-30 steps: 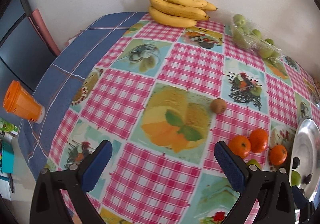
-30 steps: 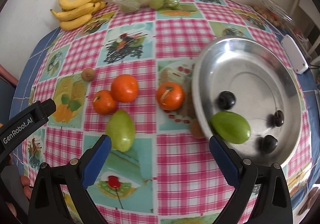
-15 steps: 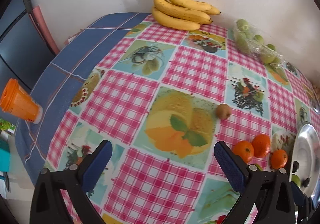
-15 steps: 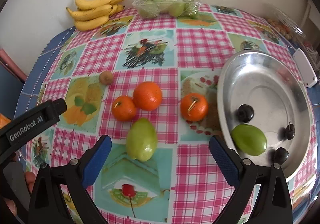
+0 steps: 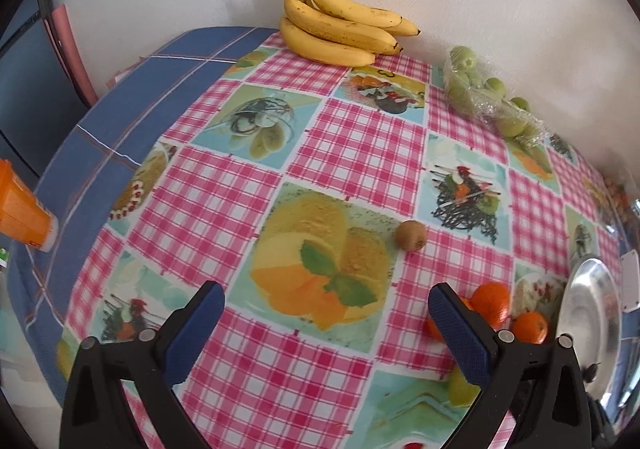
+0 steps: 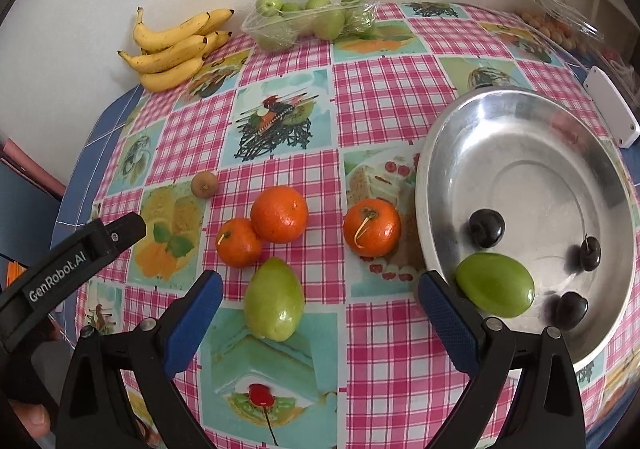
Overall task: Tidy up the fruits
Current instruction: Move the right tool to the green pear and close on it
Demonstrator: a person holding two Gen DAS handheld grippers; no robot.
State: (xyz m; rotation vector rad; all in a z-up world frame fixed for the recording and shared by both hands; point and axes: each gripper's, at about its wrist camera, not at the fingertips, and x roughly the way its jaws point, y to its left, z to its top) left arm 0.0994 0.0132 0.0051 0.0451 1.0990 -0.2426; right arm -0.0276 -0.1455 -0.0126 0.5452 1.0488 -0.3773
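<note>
Now the right gripper [image 6: 316, 307] has swung from the steel bowl [image 6: 448, 153] toward the green mango [image 6: 274, 299], fingers wide, empty. Left gripper [image 5: 326, 323] likewise open, idle.

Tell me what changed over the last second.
The right gripper drew back from the metal bowl and swung left, so the green mango on the table now lies between its open fingers. The left gripper shifted slightly, open and holding nothing. No fruit moved; nothing was taken hold of or let go. Oranges, bananas and the bowl's fruit stayed put.
</note>
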